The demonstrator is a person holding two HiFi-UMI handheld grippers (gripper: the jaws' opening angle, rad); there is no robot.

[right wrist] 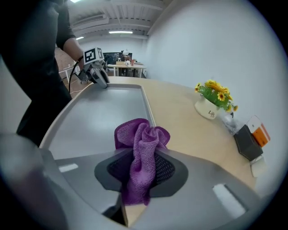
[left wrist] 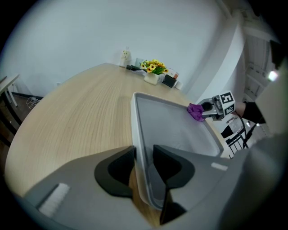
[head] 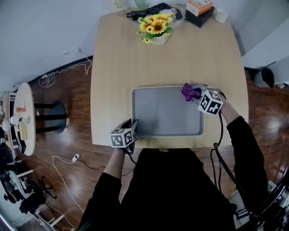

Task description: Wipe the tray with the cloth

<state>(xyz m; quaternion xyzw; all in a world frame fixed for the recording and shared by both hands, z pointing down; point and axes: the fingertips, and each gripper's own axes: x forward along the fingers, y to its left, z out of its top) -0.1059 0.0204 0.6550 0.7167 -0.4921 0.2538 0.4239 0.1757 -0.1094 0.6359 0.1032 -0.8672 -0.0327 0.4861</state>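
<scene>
A grey rectangular tray (head: 167,115) lies on the wooden table (head: 117,67) near its front edge. My left gripper (head: 133,125) is at the tray's near left corner; in the left gripper view its jaws straddle the tray's (left wrist: 175,130) left rim, one pad outside and one inside, shut on it. My right gripper (head: 195,94) is over the tray's far right corner, shut on a bunched purple cloth (head: 190,91). In the right gripper view the cloth (right wrist: 143,143) bulges out ahead of the pads and rests on the tray (right wrist: 103,112) by its right rim.
A white pot of yellow flowers (head: 156,27) stands at the table's far side. Beside it are a black box with an orange-and-white box on top (head: 198,11) and dark items (head: 144,12). A round side table (head: 25,117) and cables (head: 67,67) are on the floor at the left.
</scene>
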